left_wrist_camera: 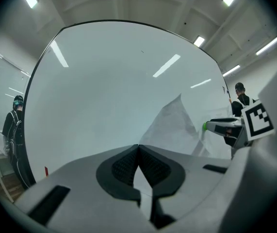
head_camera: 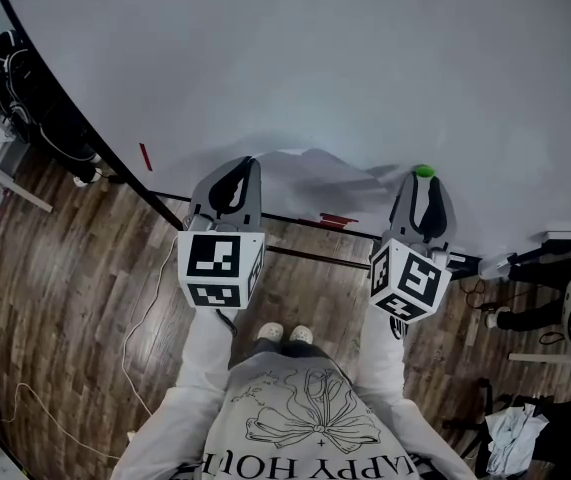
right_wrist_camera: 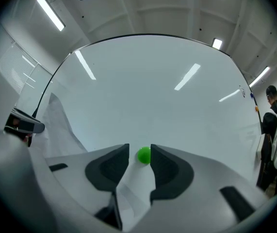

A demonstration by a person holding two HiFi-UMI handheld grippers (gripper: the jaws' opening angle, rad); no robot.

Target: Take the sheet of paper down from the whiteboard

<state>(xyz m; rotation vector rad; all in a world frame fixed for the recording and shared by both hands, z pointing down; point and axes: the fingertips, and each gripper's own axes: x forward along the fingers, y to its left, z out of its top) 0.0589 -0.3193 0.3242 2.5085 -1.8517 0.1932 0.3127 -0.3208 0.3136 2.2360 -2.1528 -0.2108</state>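
Observation:
A white sheet of paper (head_camera: 315, 173) hangs creased on the whiteboard (head_camera: 315, 58), bulging away from the board on its left side. My left gripper (head_camera: 251, 164) is shut on the sheet's left edge; in the left gripper view the paper (left_wrist_camera: 172, 125) rises to a peak beyond the closed jaws (left_wrist_camera: 138, 147). A green magnet (head_camera: 423, 171) pins the sheet's right corner to the board. My right gripper (head_camera: 422, 180) stands level with its open jaws on either side of that magnet (right_wrist_camera: 144, 155); a narrow gap shows on the left pad's side. The paper (right_wrist_camera: 60, 125) also runs under these jaws.
The board's lower rail holds a red marker (head_camera: 340, 218), and a small red mark (head_camera: 145, 156) sits near the board's left edge. A person in dark clothes (head_camera: 10, 78) stands at the far left, another (right_wrist_camera: 276, 125) by the board's right edge. Cables (head_camera: 145, 298) lie on the wooden floor.

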